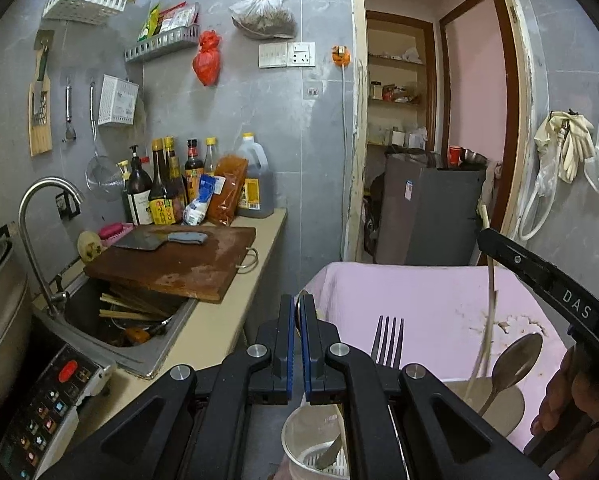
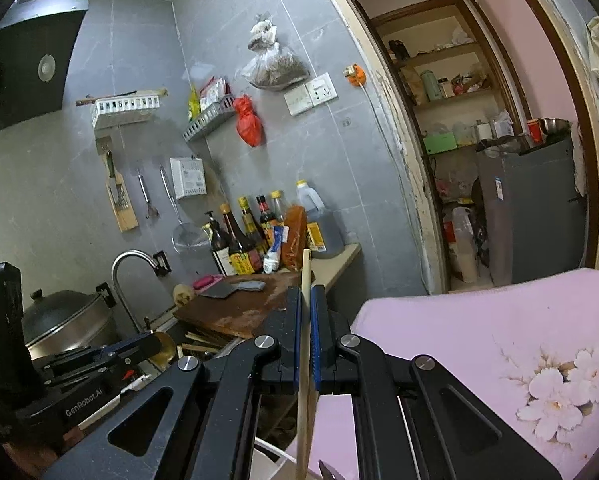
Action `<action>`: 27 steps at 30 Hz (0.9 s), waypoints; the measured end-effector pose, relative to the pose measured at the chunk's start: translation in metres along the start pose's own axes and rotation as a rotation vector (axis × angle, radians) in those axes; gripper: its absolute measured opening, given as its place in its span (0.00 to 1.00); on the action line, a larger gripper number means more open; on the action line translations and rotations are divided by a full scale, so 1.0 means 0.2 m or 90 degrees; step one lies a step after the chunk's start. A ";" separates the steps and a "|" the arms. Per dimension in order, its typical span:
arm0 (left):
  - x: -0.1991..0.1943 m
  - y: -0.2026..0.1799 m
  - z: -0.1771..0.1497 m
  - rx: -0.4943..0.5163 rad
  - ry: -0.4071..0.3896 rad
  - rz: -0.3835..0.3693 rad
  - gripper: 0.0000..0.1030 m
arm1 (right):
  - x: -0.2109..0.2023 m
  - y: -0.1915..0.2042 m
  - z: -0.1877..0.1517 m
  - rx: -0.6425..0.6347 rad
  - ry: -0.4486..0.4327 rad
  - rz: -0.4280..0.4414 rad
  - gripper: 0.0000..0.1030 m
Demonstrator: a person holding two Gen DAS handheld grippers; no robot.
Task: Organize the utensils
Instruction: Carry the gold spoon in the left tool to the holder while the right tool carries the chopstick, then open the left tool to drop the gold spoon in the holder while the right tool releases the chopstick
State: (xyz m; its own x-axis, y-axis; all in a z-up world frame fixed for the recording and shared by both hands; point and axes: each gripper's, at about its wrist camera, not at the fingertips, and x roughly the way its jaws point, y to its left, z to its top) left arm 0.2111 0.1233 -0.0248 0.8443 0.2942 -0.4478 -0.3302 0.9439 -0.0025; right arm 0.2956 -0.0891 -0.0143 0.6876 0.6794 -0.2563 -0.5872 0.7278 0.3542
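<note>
Your right gripper [image 2: 307, 308] is clamped on a chopstick [image 2: 304, 360] above the pink cloth [image 2: 479, 340]. Left gripper [image 1: 298, 312] is pinched nearly closed on something thin; a golden spoon bowl shows at its tip in the right view, so likely a spoon.

Risks: the chopstick may pivot in the pads, being thin and held mid-length, or miss the holder [image 1: 299, 432], already crowded with fork [image 1: 387, 340] and steel spoon [image 1: 515, 356].

Chopstick axis: near vertical, top leaning slightly away, lower end toward the holder.
</note>
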 end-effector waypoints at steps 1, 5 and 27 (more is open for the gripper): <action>0.00 0.00 -0.01 0.000 0.001 -0.001 0.03 | -0.01 0.00 -0.01 0.001 0.002 -0.002 0.04; -0.01 -0.01 -0.03 0.008 -0.007 0.002 0.04 | -0.02 -0.01 -0.03 0.001 0.008 -0.006 0.04; -0.07 0.05 -0.07 -0.097 0.046 -0.113 0.37 | -0.28 -0.03 0.00 0.025 0.006 -0.041 0.39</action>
State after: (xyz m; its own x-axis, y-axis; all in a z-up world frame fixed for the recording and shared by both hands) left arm 0.1886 0.1270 -0.0314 0.8640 0.1086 -0.4917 -0.2435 0.9448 -0.2193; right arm 0.2616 -0.1315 -0.0029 0.7192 0.6327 -0.2872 -0.5251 0.7656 0.3717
